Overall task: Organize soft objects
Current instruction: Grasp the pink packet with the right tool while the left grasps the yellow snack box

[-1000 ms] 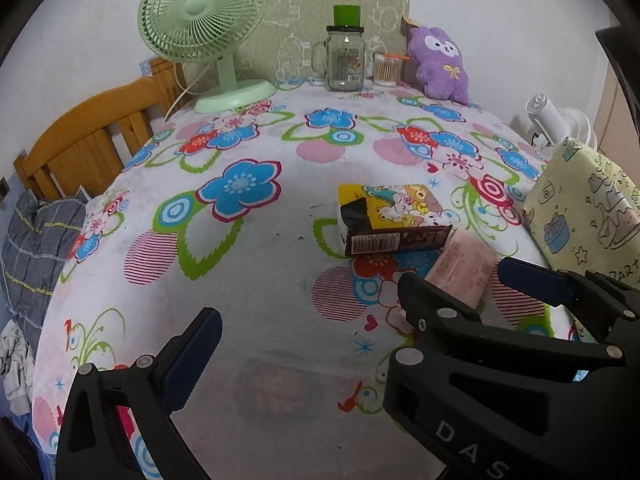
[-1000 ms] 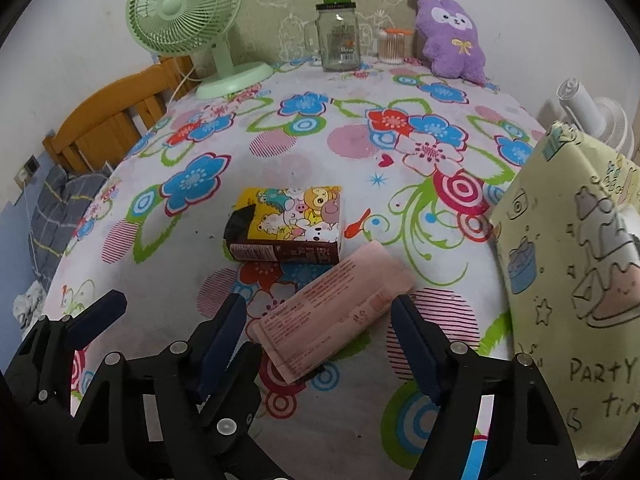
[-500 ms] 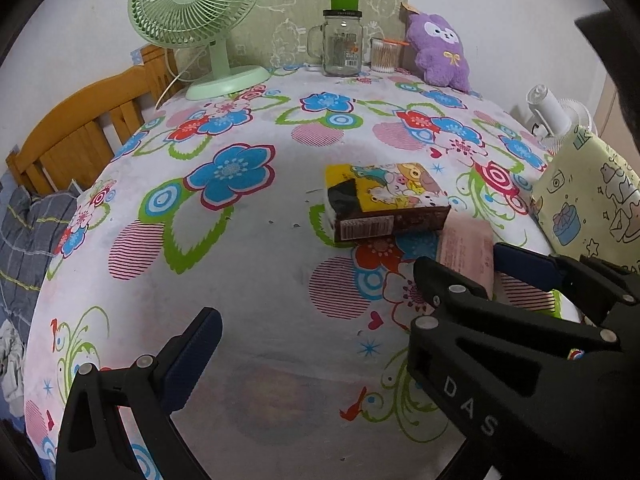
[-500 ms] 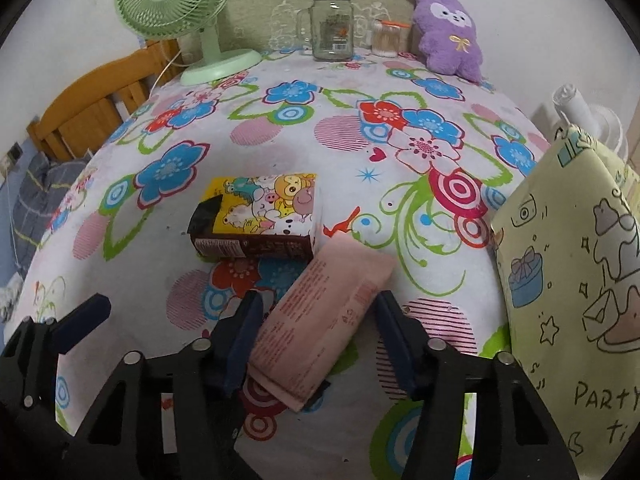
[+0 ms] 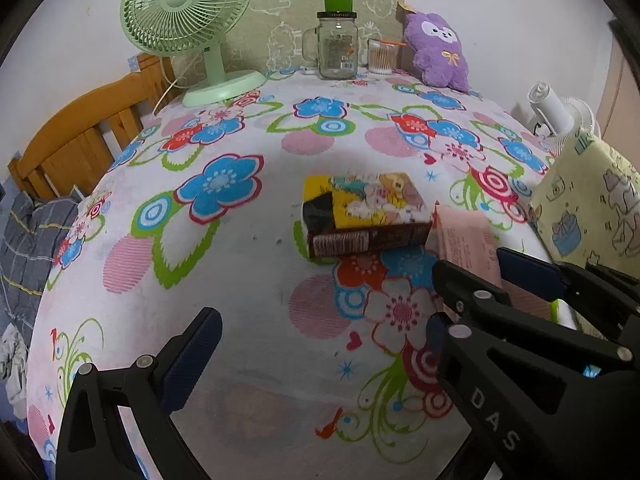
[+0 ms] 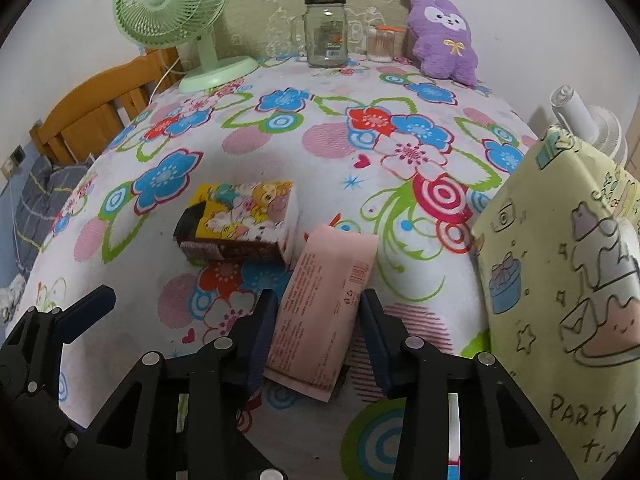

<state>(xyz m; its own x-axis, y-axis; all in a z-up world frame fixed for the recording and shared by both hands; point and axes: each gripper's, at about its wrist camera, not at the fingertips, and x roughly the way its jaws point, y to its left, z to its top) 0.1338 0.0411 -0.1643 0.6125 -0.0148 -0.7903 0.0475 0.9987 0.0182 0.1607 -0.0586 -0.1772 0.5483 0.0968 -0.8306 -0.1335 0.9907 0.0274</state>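
Floral tablecloth [image 6: 320,152] holds one cartoon pack [image 6: 240,220], one pink pack [image 6: 324,304] between closing right gripper [image 6: 320,332] jaws; left gripper [image 5: 316,340] jaws apart.

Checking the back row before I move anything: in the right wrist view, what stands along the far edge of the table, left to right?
Green fan → glass jar → small cup of sticks → purple plush toy.
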